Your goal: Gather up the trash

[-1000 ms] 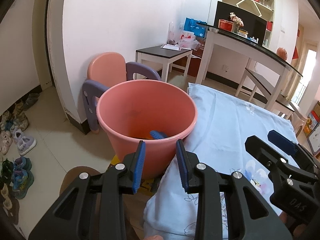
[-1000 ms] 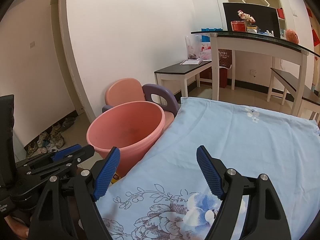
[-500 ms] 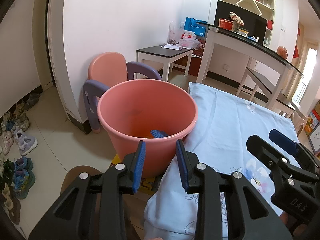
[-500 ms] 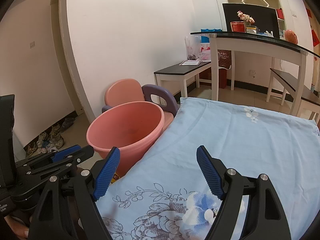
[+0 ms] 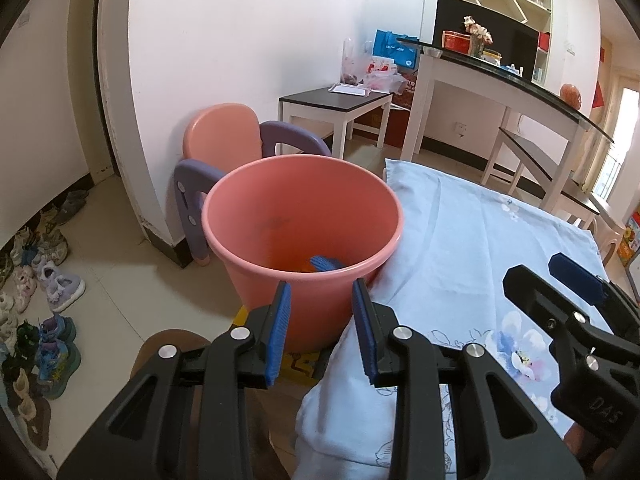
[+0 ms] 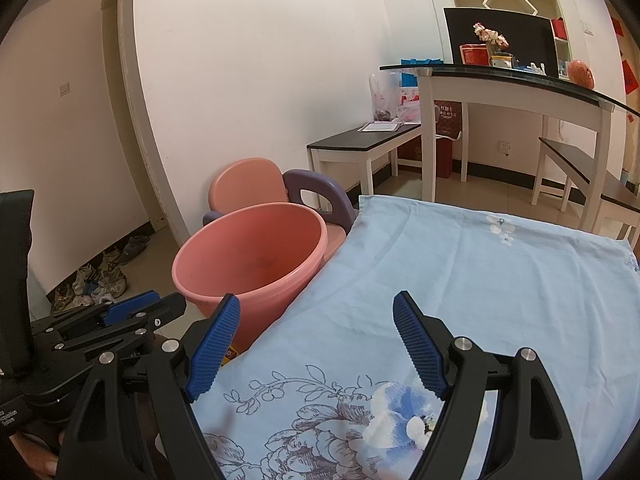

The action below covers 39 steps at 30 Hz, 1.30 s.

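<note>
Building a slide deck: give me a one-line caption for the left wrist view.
Open left gripper faces a pink plastic bucket beside a light blue floral cloth.

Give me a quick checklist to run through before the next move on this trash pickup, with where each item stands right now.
1. Left gripper empty: ok, jaws apart with nothing between them.
2. Right gripper empty and open: ok, fingers spread wide over the blue floral cloth.
3. Pink bucket upright with its mouth clear: ok, standing against the cloth's edge.
4. Trash already in the bucket: ok, a blue item lies at the bottom on something orange.
5. Trash left on the cloth: cannot tell, none shows in either view, but the near part is hidden by the grippers.
6. Grippers clear of each other: ok, they sit side by side, apart.
</note>
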Motion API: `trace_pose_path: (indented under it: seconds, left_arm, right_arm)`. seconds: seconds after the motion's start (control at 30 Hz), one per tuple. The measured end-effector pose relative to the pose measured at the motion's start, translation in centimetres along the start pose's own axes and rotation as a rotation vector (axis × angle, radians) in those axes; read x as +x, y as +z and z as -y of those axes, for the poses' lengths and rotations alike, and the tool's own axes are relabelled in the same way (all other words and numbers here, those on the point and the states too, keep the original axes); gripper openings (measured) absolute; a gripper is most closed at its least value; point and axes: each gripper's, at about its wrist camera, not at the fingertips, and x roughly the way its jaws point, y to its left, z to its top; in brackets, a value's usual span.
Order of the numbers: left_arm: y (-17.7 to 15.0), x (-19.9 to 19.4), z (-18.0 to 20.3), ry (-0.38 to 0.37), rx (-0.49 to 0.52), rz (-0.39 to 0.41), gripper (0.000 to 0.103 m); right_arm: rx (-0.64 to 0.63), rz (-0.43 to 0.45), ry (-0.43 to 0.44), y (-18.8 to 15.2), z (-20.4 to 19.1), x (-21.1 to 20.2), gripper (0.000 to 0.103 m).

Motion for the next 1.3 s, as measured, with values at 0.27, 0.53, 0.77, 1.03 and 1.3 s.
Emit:
trace_pose_path:
  seconds: [0.27,0.53,0.77,1.03,1.3]
  left_arm:
    - [-0.02,-0.02,0.01,0.001,0.001,-0.001,0.032]
    - [-0.10,0.14,0.07,0.005,0.006,-0.008,0.032]
    - [-0.10,0.27,0.35,0.017,0.018,-0.012,0.032]
    - [-0.06,0.10,0.20,0.049,0.027,0.015,0.032]
    - [0.11,0.49,-0.09,0.050,0.029,-0.001,0.032]
  right_arm:
    - [0.000,-0.001,0.000,-0.01,-0.03,0.01,0.077]
    - [0.014,-0.006,0.001,-0.18,0.41,-0.09,0.077]
    - [0.015,-0.006,0.001,-0.19,0.36,-0.08,0.077]
    - [0.016,-0.005,0.000,-0.20,0.52,-0.07,0.077]
    - [0.019,-0.005,0.001,-0.24,0.56,0.05,0.077]
